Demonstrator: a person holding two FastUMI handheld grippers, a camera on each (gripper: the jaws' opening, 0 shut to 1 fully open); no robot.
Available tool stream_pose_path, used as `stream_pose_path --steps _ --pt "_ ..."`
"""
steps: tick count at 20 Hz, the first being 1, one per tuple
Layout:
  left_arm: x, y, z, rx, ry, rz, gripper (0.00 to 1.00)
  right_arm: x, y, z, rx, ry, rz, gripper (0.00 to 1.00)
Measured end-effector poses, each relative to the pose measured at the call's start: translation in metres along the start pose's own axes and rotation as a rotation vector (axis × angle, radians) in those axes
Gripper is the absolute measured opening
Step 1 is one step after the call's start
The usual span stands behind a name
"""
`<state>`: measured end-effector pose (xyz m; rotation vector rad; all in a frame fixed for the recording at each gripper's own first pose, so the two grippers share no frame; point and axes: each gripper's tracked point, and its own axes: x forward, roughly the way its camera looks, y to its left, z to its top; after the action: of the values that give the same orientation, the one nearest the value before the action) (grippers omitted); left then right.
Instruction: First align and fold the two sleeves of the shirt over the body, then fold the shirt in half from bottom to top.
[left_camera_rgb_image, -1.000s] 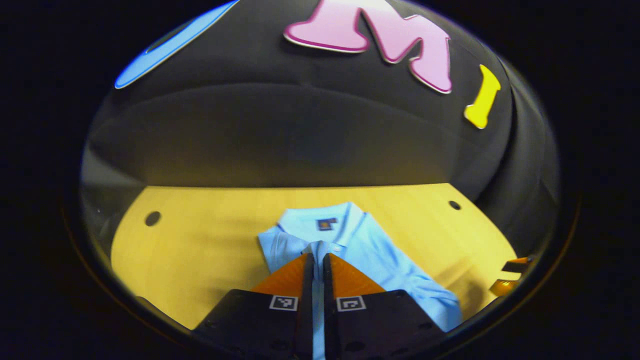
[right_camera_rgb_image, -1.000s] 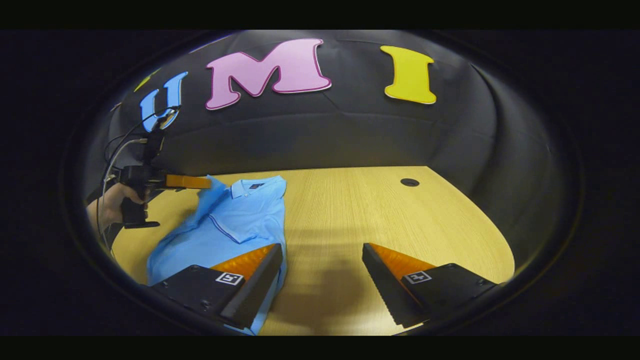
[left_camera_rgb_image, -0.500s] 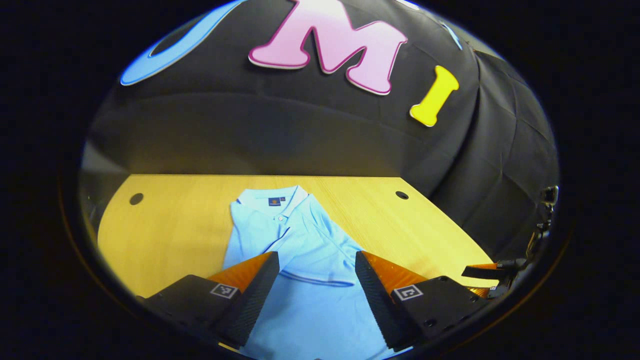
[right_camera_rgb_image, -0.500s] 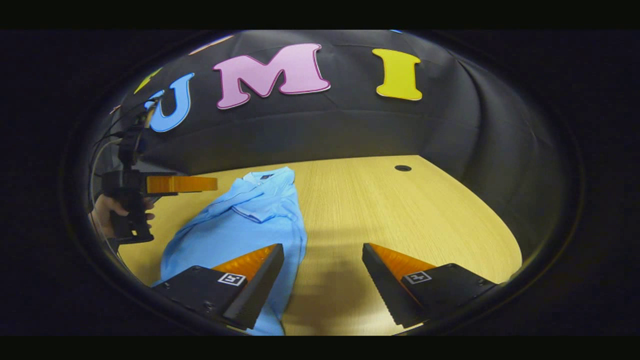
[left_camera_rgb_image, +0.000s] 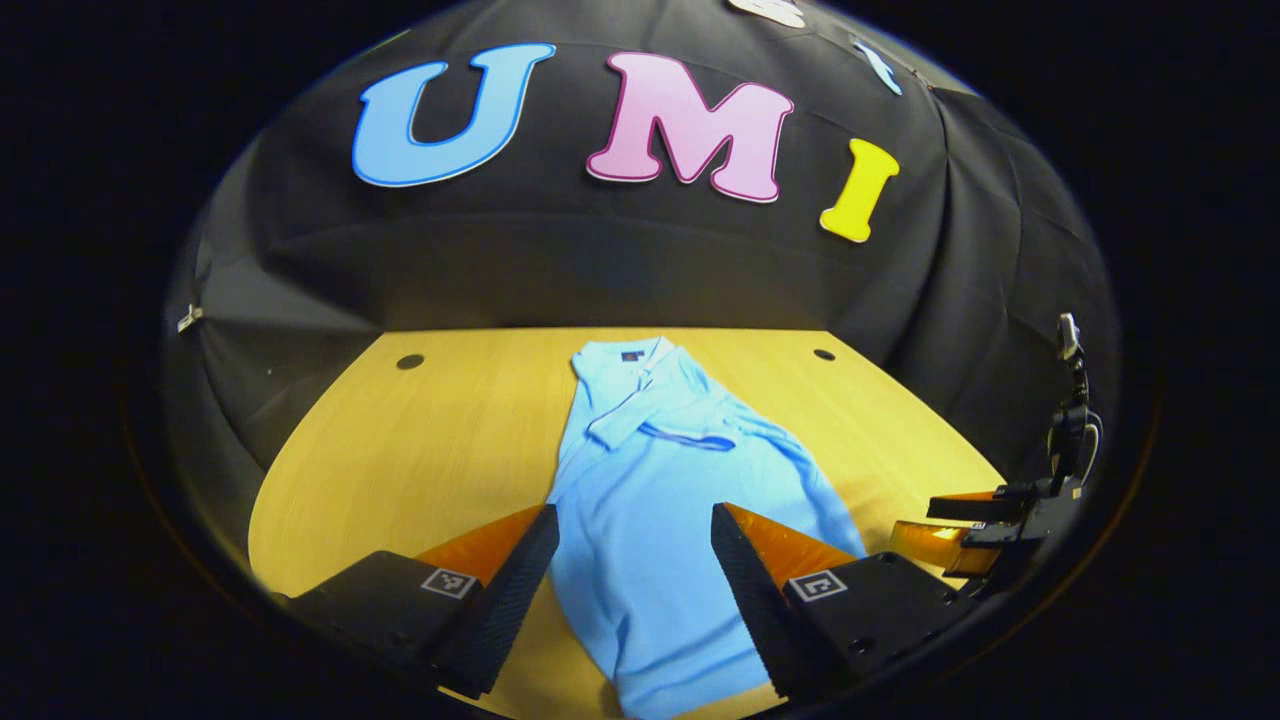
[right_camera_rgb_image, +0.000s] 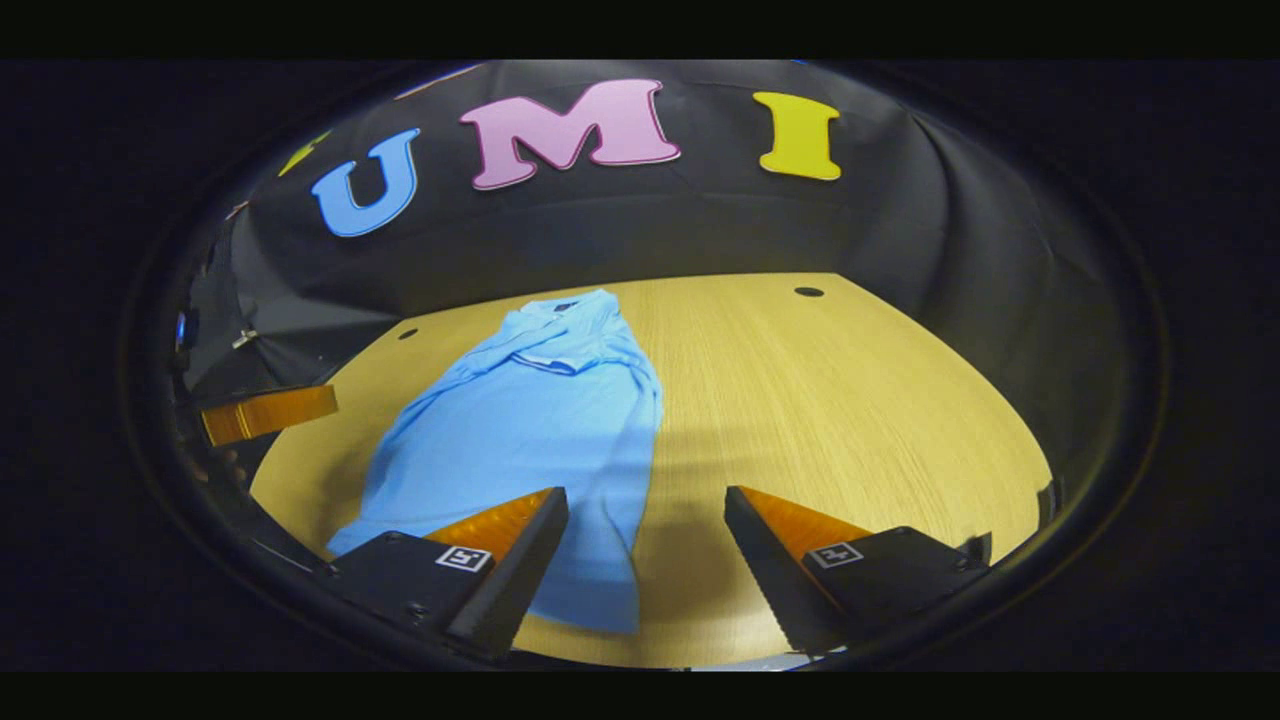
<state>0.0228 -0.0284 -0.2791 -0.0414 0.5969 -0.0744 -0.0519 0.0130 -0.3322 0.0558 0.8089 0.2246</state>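
The table (left_camera_rgb_image: 420, 450) carries the shirt (left_camera_rgb_image: 655, 500), lying flat with both sleeves already folded over the body. The left gripper (left_camera_rgb_image: 635, 560) has released it and pulled back, wide open and empty; the right gripper (right_camera_rgb_image: 645, 545) is also wide open, holding nothing. The bottom-to-top fold remains.

Wooden table (left_camera_rgb_image: 440, 440), pale yellow grain running away from the near edge, rounded at its corners. Two small dark round holes (left_camera_rgb_image: 410, 361) near the far edge, one toward each far corner; the other one (left_camera_rgb_image: 824, 355) sits close to the wall. Same pair from the right gripper view, the right-hand one (right_camera_rgb_image: 808, 292) clearer. Black cloth wall (left_camera_rgb_image: 600, 260) rises straight behind the table, creased and draped, wrapping round both sides. A small pale clip (left_camera_rgb_image: 186, 319) pinned on the cloth at left.
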Motion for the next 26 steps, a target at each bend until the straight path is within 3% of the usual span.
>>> stream_pose_path --steps 10,17,18,19,20,21,23,24,25,26 --pt "-0.019 -0.005 -0.133 0.000 0.237 0.071 0.98 -0.012 0.021 -0.058 -0.048 0.112 0.010 0.98" --pt "-0.018 -0.004 -0.157 0.019 0.297 0.117 0.96 -0.007 0.018 -0.085 -0.056 0.178 0.004 0.98" --pt "-0.016 -0.004 -0.159 0.018 0.308 0.119 0.95 -0.006 0.019 -0.081 -0.072 0.157 0.003 0.92" --pt "-0.016 -0.006 -0.159 0.002 0.306 0.115 0.94 -0.005 0.021 -0.086 -0.086 0.171 0.000 0.99" --pt "-0.016 -0.007 -0.158 -0.009 0.309 0.123 0.94 -0.004 0.020 -0.084 -0.101 0.163 -0.006 0.92" --pt "-0.015 -0.007 -0.159 -0.009 0.309 0.125 0.89 -0.003 0.020 -0.086 -0.109 0.173 -0.011 0.98" --pt "-0.014 -0.013 -0.158 -0.002 0.308 0.109 0.85 0.000 0.024 -0.086 -0.102 0.172 -0.006 0.88" --pt "-0.013 -0.017 -0.158 0.008 0.307 0.096 0.81 0.002 0.025 -0.085 -0.099 0.171 -0.008 0.58" --pt "-0.010 -0.020 -0.158 0.014 0.315 0.087 0.71 0.003 0.027 -0.084 -0.097 0.182 0.004 0.61" --pt "-0.009 -0.023 -0.156 0.010 0.320 0.078 0.64 0.004 0.030 -0.084 -0.084 0.186 0.023 0.46"
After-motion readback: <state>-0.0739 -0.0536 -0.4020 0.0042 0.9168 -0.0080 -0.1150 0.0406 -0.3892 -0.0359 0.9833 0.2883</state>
